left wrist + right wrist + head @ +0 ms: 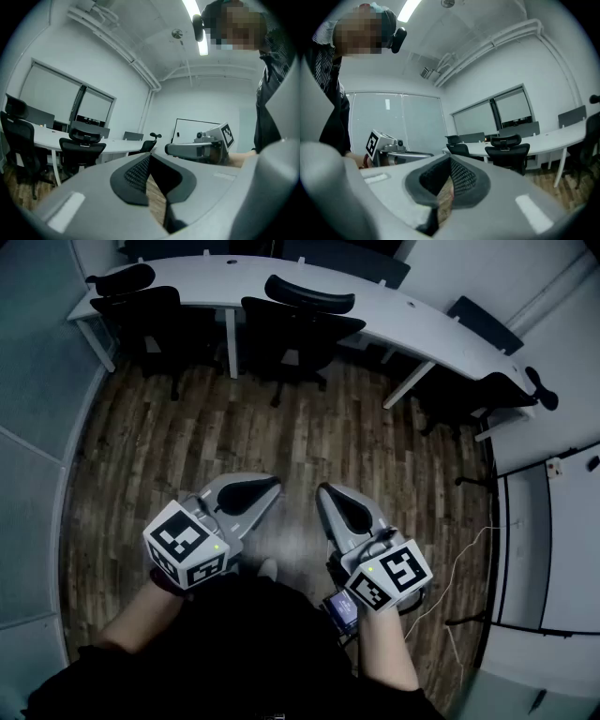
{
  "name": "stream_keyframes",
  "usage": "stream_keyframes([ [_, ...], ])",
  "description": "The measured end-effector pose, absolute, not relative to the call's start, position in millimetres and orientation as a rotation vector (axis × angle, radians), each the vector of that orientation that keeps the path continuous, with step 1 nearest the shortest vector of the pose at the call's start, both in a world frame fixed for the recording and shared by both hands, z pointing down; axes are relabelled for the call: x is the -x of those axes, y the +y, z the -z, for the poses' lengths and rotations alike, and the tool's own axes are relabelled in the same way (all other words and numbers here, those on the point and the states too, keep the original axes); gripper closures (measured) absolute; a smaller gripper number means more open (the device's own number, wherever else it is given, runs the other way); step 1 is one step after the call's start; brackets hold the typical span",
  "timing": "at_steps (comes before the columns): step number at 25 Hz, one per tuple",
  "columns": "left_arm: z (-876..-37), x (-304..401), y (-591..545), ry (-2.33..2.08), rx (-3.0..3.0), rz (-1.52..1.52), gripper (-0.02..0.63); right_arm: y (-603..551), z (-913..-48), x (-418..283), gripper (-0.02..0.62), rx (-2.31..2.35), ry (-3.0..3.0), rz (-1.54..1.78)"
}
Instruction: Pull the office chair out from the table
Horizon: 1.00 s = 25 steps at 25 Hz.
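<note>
Nothing of the task looks done yet. The wooden floor (187, 437) lies wide between the person and the curved white bench (403, 315), which runs from 10 to 2 o'clock in the head view. The office chair (298, 322) at 12 o'clock, probably the one meant, stands tucked against the bench. The left hand-held gripper (273, 487) and right hand-held gripper (322, 492) sit near 6 o'clock, jaws pressed together on nothing, well apart from it. Approach, grasp and pull all remain.

We were in an office. A curved white table (412, 320) stood there with black office chairs (295, 329).
</note>
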<state>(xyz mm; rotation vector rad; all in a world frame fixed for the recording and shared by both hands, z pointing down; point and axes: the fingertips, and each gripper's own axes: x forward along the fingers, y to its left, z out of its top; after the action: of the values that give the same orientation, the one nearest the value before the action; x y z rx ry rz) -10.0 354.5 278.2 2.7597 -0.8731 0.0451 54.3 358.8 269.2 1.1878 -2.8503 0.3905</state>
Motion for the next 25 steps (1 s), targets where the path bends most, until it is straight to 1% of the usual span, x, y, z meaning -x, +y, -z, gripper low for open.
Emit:
stream_keyframes([
  [9, -277, -2, 360, -0.874, -2.760, -0.053, 0.603, 367, -266, -66, 0.595, -1.162, -2.879, -0.373],
  [15, -273, -15, 345, -0.920, -2.748, -0.020, 0.603, 360, -272, -112, 0.595, -1.264, -2.853, -0.418],
  [21, -293, -40, 338, -0.935, -2.747, -0.103, 0.603, 361, -272, -142, 0.594, -1.132, -2.891, -0.384],
  [25, -307, -48, 337, -0.941, -2.712, -0.144, 0.603, 355, -273, -157, 0.594, -1.076, -2.944, -0.449],
])
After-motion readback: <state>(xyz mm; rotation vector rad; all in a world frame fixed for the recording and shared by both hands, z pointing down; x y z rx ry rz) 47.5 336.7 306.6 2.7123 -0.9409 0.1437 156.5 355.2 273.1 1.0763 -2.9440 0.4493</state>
